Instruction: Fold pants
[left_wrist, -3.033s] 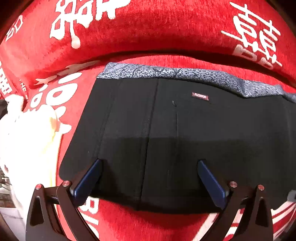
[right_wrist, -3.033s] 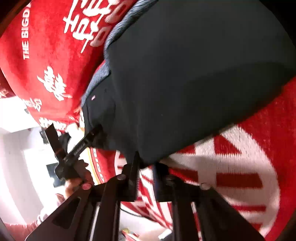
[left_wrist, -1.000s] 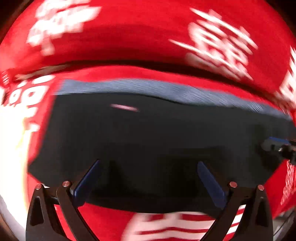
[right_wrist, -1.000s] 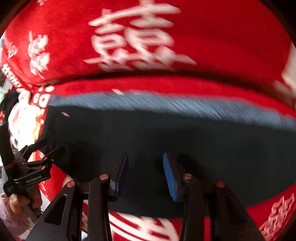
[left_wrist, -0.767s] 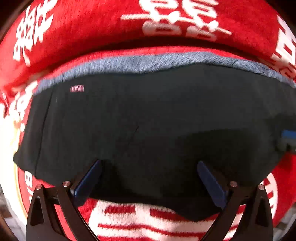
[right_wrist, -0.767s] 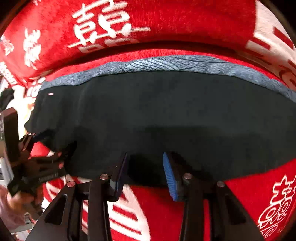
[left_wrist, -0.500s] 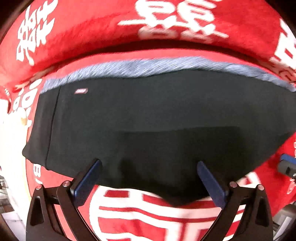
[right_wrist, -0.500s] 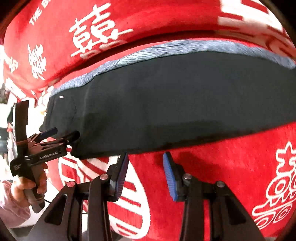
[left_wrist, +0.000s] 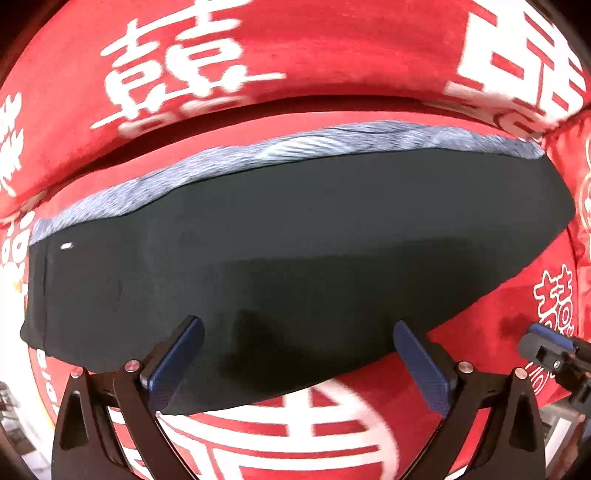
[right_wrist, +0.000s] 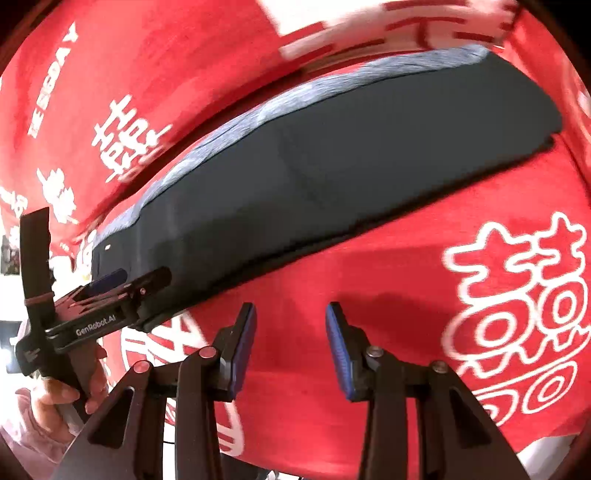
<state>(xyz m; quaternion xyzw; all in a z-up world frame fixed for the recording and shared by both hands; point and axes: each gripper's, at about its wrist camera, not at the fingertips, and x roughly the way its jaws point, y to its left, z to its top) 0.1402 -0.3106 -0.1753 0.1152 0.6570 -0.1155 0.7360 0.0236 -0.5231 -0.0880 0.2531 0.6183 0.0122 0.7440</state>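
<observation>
Your left tool is spread wide, and its two blue pads hang over the near edge of the black pants; neither pad pinches the cloth. The pants lie folded into one long flat band on the red blanket with white characters. A grey-blue patterned strip shows along their far edge, and a small label sits near their left end.

Your right tool is also spread, holding nothing, over bare red blanket just in front of the pants. In this view you see your left tool at the left end of the pants; I cannot tell if it touches the cloth there. Your left hand grips its handle.
</observation>
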